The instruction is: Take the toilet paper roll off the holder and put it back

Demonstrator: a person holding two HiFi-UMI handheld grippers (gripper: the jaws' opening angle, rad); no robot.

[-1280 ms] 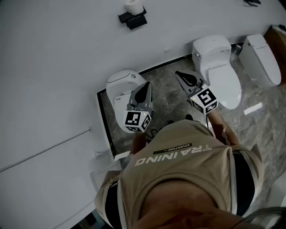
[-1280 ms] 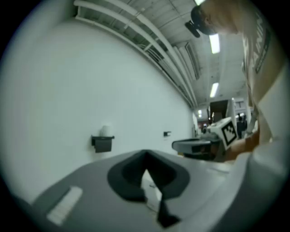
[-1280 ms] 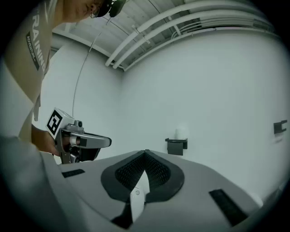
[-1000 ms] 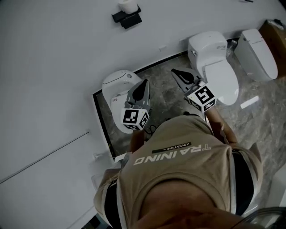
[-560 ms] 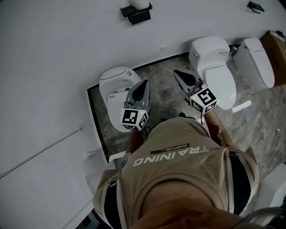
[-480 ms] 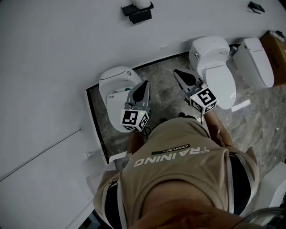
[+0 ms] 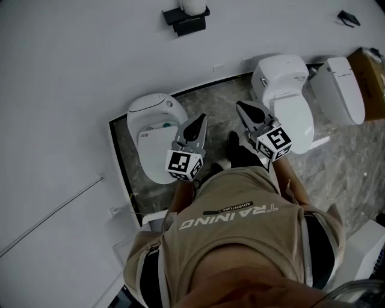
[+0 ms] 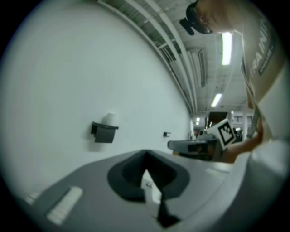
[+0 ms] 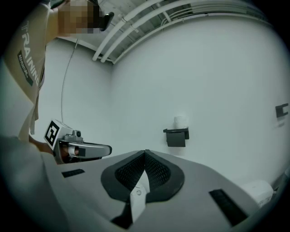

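Note:
A white toilet paper roll point(image 7: 193, 6) stands on top of a black wall holder point(image 7: 185, 22) at the top of the head view. Both grippers are held out in front of the person, far short of it. My left gripper point(image 7: 197, 123) has its jaws together with nothing between them. My right gripper point(image 7: 245, 110) is shut too and holds nothing. In the left gripper view the roll point(image 8: 109, 119) and holder point(image 8: 104, 132) sit on the white wall ahead, left of centre. The right gripper view shows the roll point(image 9: 181, 121) and holder point(image 9: 176, 136) ahead, slightly right.
A grey stone floor panel with a black edge point(image 7: 112, 153) carries a round white toilet point(image 7: 147, 129) on the left and another toilet point(image 7: 289, 96) on the right. A third toilet point(image 7: 338, 90) and a brown box point(image 7: 374, 78) lie further right. A thin rod point(image 7: 54, 207) runs along the wall.
The head view has shifted a little and a dark shoe now shows between the grippers. Both grippers stay shut, pointing toward the wall.

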